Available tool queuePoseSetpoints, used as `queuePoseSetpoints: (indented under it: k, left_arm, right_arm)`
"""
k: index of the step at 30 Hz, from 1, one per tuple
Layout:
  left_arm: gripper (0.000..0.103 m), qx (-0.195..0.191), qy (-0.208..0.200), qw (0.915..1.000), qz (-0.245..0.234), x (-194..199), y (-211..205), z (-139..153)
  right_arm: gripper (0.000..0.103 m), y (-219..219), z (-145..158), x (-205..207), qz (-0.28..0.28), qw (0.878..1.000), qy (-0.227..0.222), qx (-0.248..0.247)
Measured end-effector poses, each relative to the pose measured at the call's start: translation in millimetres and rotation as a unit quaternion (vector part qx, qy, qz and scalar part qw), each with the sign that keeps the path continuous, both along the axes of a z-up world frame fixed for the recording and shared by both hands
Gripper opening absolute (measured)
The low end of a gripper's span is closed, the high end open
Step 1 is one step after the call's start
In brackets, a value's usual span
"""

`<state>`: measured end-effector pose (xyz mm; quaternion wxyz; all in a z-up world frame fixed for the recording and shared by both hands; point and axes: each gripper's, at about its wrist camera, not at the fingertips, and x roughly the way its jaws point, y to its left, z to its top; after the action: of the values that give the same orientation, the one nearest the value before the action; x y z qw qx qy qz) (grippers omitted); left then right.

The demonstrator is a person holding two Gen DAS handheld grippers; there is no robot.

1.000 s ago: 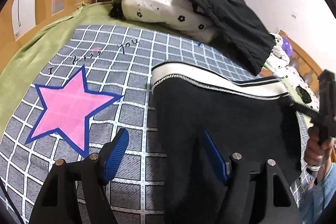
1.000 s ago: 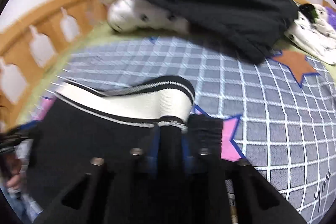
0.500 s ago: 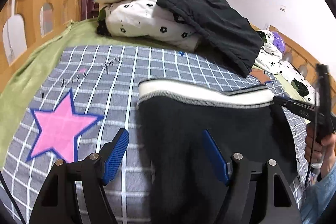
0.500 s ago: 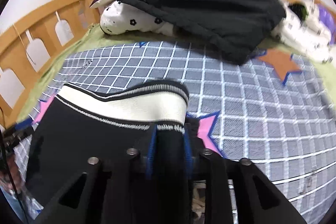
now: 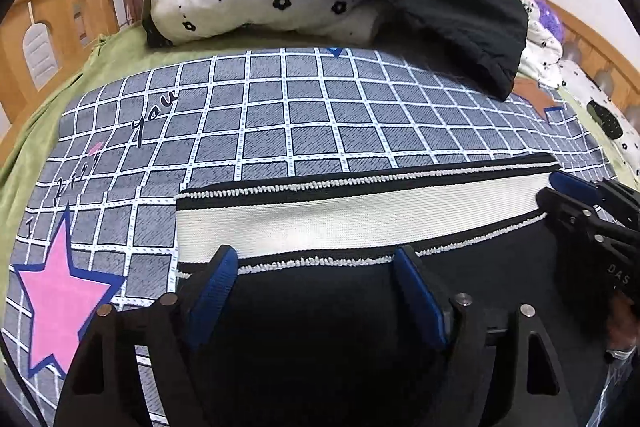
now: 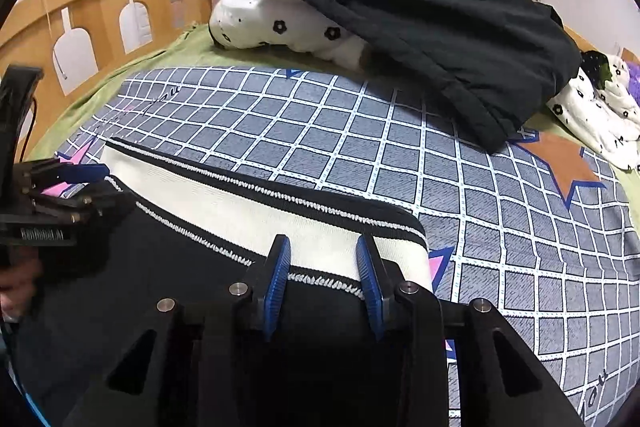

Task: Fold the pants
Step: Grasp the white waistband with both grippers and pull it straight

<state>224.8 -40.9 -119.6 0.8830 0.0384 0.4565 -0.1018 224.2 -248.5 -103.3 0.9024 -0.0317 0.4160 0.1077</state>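
pants [image 5: 360,307]: matt knit cloth | bedspread [image 5: 320,115]: woven cloth | bed frame [image 6: 100,11]: smooth wood

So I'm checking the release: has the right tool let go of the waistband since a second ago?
Yes. The right tool was clamped on the waistband; now its jaws are opening, straddling it near the pink star.

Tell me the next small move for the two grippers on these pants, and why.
Probably lift both grippers clear: the pants lie flat on the checked blanket, waistband straight; the right gripper and left gripper are opening, fingers off the cloth.
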Motion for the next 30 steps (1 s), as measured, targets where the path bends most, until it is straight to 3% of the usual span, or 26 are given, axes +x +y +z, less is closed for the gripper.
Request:
queuePoseSetpoints:
  k: [10,13,16,20,25,30]
  left_arm:
    - [0.08,-0.018,-0.011,0.9996,0.019,-11.7,9.1,3.9]
    - [0.079,-0.024,-0.035,0.9984,0.037,-13.3,15.9,12.8]
    - [0.082,-0.018,0.001,0.9988,0.045,-0.9,16.0,-1.0]
    - [0.082,-0.015,0.017,0.9995,0.021,-5.7,15.9,1.1]
    - [0.08,0.005,0.037,0.9992,-0.011,-42.1,11.9,6.4]
    - [0.08,0.027,-0.007,0.9993,-0.024,-102.1,12.5,21.4]
  right_arm:
    - [0.034,-6.3,9.8,-4.1,0.005,1.0,0.001,0.022]
    - [0.034,-11.1,22.9,-7.0,0.006,0.999,-0.006,0.036]
    - [0.034,-10.8,9.6,-3.8,-0.007,1.0,0.0,0.022]
    - [0.035,0.0,4.2,-4.8,-0.004,1.0,-0.011,-0.015]
    - [0.041,-6.5,11.3,-10.5,-0.002,1.0,0.003,0.002]
    - [0.051,-7.8,21.6,-48.2,0.008,1.0,0.018,0.016]
